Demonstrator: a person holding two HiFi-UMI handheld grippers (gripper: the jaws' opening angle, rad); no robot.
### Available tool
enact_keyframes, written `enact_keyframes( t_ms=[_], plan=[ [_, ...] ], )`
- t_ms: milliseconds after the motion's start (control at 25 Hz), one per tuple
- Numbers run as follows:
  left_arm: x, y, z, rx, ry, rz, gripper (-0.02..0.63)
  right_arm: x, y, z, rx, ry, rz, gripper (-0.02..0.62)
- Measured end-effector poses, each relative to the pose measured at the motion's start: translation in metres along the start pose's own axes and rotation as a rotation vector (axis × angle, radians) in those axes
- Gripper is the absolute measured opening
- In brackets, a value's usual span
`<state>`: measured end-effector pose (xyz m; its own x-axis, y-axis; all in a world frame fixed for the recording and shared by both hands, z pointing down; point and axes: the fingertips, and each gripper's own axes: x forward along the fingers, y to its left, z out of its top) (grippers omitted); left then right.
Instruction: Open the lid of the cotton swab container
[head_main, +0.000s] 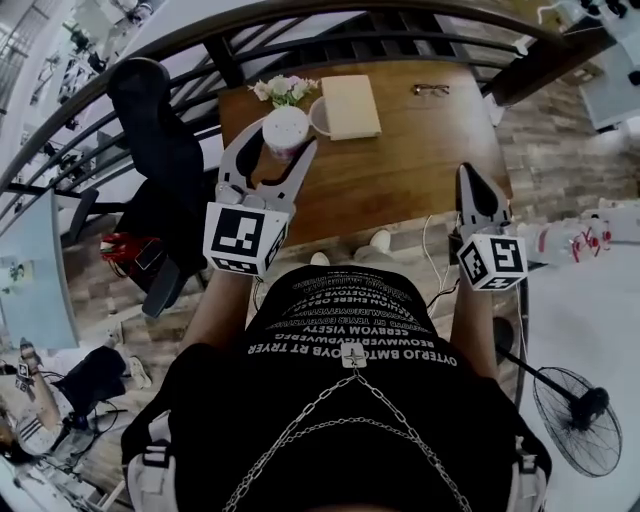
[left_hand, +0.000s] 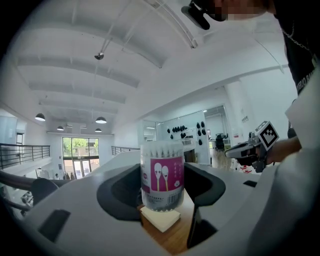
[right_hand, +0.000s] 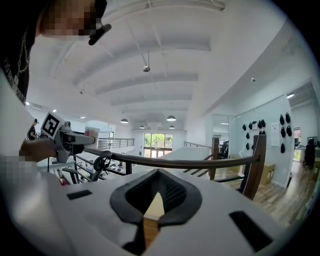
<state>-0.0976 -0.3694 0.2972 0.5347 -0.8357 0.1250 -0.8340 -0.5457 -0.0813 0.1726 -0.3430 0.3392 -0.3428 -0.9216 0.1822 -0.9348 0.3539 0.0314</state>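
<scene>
1. L claw (head_main: 271, 143) is open wide & squeezes the cotton swab container (left_hand: 161, 175), one pad on each side.
2. Container stands upright in the claw, held over the near left part of the wooden tabletop (head_main: 410, 160). White round top faces up.
3. R claw (right_hand: 155, 200) is closed tight w/ nothing in it. It's by the tabletop's near right edge, well apart from the container.
4. Far side of tabletop: cream book (head_main: 350, 105), bowl (head_main: 318, 118) touching its left side, flowers (head_main: 283, 90), glasses (head_main: 430, 90).
</scene>
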Motion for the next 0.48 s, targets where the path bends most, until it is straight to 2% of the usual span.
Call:
enact_keyframes(
  t_ms=[480],
  plan=[
    [0.029,-0.03,-0.017,-0.005,0.021,-0.058,0.27,0.005,-0.012,-0.012,-0.005,0.029,0.012,0.015]
  ],
)
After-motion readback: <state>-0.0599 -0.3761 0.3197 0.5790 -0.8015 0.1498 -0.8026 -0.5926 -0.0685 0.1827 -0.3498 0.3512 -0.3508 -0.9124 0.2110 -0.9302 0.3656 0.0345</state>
